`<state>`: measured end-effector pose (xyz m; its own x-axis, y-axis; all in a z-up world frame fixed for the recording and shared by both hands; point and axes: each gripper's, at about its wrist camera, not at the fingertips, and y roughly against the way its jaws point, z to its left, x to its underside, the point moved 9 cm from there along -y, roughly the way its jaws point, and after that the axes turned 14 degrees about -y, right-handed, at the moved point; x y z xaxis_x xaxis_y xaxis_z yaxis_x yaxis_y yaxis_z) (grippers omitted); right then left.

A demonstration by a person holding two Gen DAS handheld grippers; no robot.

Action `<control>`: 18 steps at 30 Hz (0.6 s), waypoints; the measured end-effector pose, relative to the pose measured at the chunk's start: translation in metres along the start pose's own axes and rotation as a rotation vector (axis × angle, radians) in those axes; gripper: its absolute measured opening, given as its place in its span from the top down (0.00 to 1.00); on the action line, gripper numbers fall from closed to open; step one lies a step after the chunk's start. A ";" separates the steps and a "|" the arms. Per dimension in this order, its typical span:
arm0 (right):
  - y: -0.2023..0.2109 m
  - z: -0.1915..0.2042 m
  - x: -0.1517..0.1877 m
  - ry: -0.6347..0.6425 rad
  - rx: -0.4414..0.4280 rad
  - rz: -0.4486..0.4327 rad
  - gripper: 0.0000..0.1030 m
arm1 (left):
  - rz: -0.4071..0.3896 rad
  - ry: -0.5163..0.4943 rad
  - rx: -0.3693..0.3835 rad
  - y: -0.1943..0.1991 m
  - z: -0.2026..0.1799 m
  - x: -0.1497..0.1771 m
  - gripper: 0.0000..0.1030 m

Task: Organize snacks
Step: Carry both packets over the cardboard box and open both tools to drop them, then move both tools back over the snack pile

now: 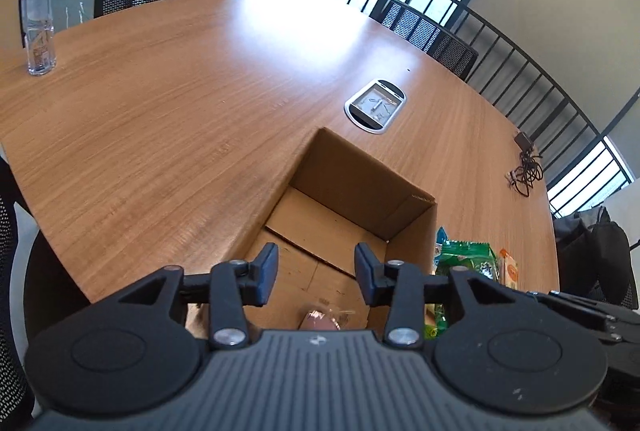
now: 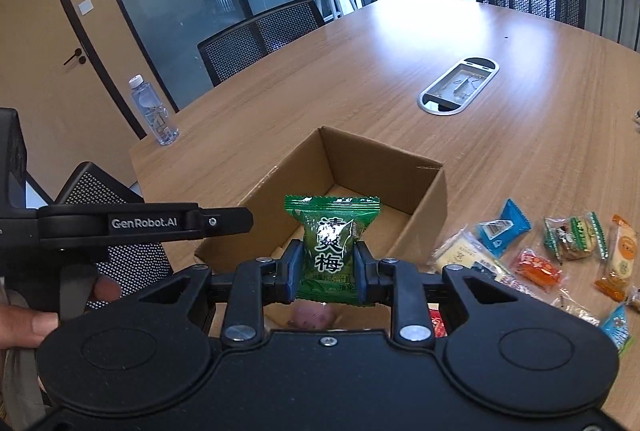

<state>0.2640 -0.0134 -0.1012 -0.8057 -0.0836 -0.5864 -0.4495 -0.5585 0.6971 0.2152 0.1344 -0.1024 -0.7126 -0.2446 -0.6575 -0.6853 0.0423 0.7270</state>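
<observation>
Over cardboard box (image 2: 424, 203): right claw (image 2: 328, 267) grasping green snack packet (image 2: 332, 243); left claw (image 1: 316, 273) released.

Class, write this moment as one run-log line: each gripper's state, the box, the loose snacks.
left gripper: open, empty | right gripper: shut on green snack packet | cardboard box: open | loose snacks: beside box

I count one cardboard box (image 2: 424, 207), one green snack packet (image 2: 331, 243) in my jaws, one water bottle (image 2: 154, 111), two mesh chairs (image 2: 260, 35) beyond the table.

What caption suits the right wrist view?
Right gripper holds a green snack packet above the open cardboard box.
</observation>
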 end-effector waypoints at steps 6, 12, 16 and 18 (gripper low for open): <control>0.011 -0.005 -0.011 -0.020 -0.001 -0.056 0.36 | -0.005 0.031 -0.028 0.008 0.010 0.000 0.34; 0.044 -0.020 -0.015 0.025 0.057 -0.166 0.05 | -0.019 0.030 -0.044 0.013 0.008 -0.002 0.11; 0.063 -0.031 -0.015 0.049 0.070 -0.207 0.00 | -0.055 0.027 -0.029 0.018 -0.001 -0.005 0.00; 0.069 -0.039 -0.015 0.047 0.086 -0.215 0.00 | -0.074 0.020 -0.027 0.022 -0.008 -0.007 0.00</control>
<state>0.2600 -0.0823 -0.0604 -0.6696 -0.0099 -0.7427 -0.6418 -0.4956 0.5853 0.2062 0.1297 -0.0798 -0.6568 -0.2655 -0.7058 -0.7315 -0.0029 0.6819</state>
